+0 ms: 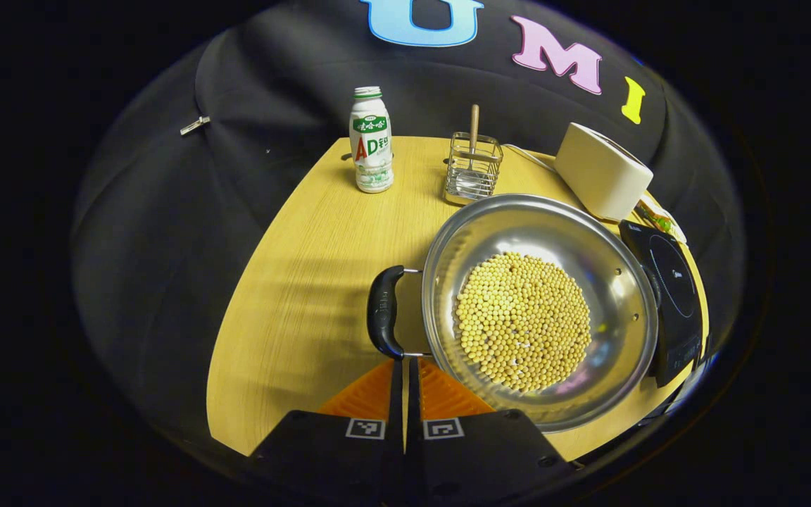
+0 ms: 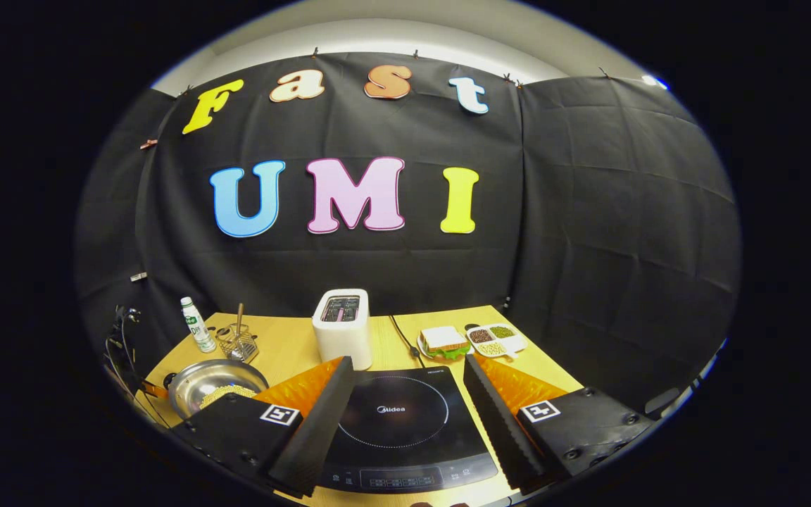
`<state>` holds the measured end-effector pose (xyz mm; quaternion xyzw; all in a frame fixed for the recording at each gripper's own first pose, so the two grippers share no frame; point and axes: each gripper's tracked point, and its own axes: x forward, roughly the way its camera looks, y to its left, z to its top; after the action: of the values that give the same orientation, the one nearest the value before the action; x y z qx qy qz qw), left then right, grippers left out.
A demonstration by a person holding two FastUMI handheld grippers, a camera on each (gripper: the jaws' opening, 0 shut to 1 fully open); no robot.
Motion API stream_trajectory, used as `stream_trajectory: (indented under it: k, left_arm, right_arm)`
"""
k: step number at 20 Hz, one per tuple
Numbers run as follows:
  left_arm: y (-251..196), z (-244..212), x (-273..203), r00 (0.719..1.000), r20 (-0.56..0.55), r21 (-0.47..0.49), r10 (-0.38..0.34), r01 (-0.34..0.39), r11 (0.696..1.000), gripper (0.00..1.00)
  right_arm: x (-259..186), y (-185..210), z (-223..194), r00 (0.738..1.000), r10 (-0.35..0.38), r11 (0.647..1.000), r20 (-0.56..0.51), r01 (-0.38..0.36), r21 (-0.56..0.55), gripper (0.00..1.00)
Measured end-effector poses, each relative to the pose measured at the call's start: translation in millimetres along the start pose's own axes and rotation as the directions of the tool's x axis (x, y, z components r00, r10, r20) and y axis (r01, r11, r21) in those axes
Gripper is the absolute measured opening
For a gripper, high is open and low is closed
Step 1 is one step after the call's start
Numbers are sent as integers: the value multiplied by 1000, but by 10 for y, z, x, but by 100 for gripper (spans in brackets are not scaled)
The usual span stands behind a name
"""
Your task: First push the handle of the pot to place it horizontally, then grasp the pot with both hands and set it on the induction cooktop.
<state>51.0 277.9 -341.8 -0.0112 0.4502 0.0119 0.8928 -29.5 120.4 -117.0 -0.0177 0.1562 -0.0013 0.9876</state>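
In the left gripper view, a steel pot (image 1: 539, 310) holding soybeans (image 1: 522, 322) sits on the wooden desk (image 1: 307, 296), just left of the black induction cooktop (image 1: 669, 296). The pot's black side handle (image 1: 385, 311) faces the left hand-held gripper (image 1: 405, 366), whose fingers are pressed together with their tips just below the handle. Behind stand a white drink bottle (image 1: 370, 139) lettered "AD", a wire basket (image 1: 473, 169) and a white toaster (image 1: 601, 171).

In the right gripper view, the right hand-held gripper (image 2: 405, 366) is spread wide above the cooktop, which is marked "Midea". A sandwich (image 2: 442, 339) and a divided snack tray (image 2: 495, 339) lie beyond it.
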Motion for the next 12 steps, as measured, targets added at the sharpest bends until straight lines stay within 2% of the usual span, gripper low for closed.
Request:
stream_trajectory:
  k: [7,8,10,11,12]
  left_arm:
    - [15,23,-492,997,81,-48,-20,24,999,6]
    - [36,60,-580,994,108,-44,-5,10,999,6]
    - [-26,135,-710,987,163,-31,-9,14,999,11]
    - [-76,161,-753,981,191,-34,-19,26,999,24]
    - [-146,185,-790,976,213,-43,-39,50,998,43]
  right_arm:
    - [103,309,-262,995,66,998,-80,-64,25,98]
    - [125,380,-313,992,79,996,-97,-76,37,98]
    - [194,531,-417,985,112,993,-131,-106,50,98]
    - [225,601,-434,982,125,992,-140,-119,49,98]
    - [268,669,-466,979,140,990,-149,-134,50,98]
